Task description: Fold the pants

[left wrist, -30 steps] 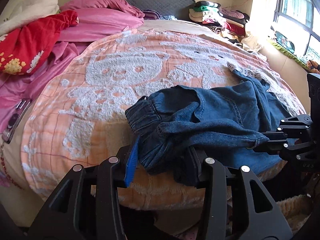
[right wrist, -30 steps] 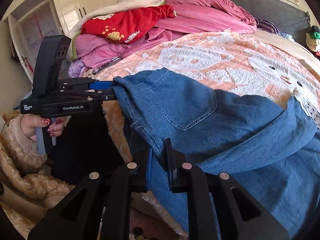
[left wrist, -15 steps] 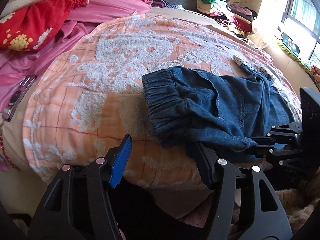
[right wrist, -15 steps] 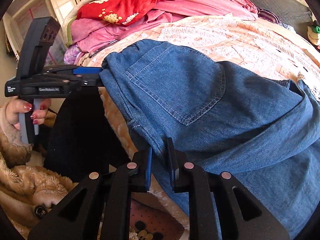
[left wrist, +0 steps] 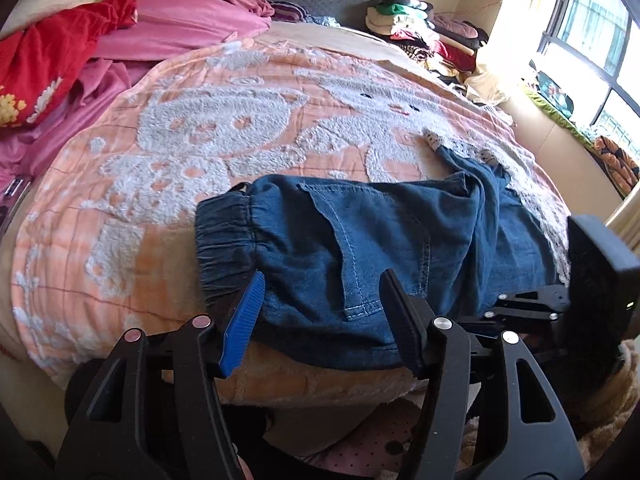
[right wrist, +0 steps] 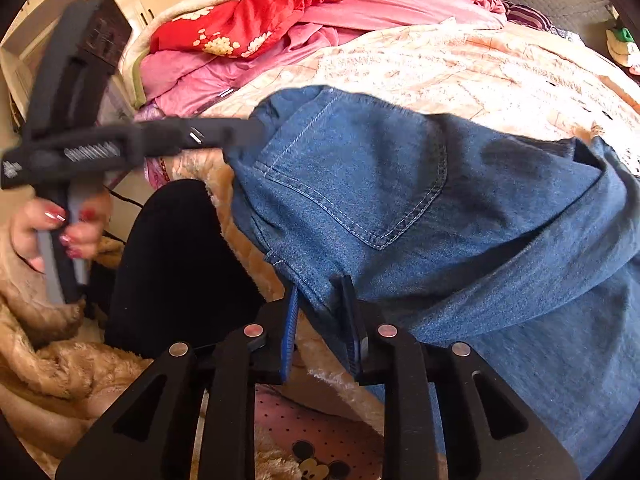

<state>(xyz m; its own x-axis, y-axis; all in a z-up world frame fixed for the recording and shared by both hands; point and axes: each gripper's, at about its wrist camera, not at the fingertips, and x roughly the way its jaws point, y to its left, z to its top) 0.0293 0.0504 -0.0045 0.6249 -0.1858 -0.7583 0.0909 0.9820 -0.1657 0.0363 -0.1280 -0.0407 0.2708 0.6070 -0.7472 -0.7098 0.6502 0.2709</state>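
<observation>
Denim pants point(left wrist: 360, 240) lie bunched on the near part of a bed, on an orange blanket point(left wrist: 168, 168) with a white fuzzy pattern; the elastic waistband point(left wrist: 224, 232) faces left in the left wrist view, and a leg runs off to the right with a lace-trimmed hem. In the right wrist view a stitched back pocket point(right wrist: 360, 184) faces up, and the lower edge of the denim hangs over the bed's edge.

The left gripper point(left wrist: 320, 312) stands spread wide over the near edge of the pants, its blue-padded finger beside the waistband and the other finger further right; neither pad presses the fabric. The right gripper point(right wrist: 320, 320) has just been opening: its jaws stand a little apart with a fold of the denim edge between them, and it cannot be told whether the pads press on it.

A hand point(right wrist: 60, 232) with painted nails grips the left tool's handle. Behind lie pink bedding point(left wrist: 180, 20), a red flowered cloth point(left wrist: 48, 56) and stacked clothes point(left wrist: 420, 24) by a window point(left wrist: 592, 40).
</observation>
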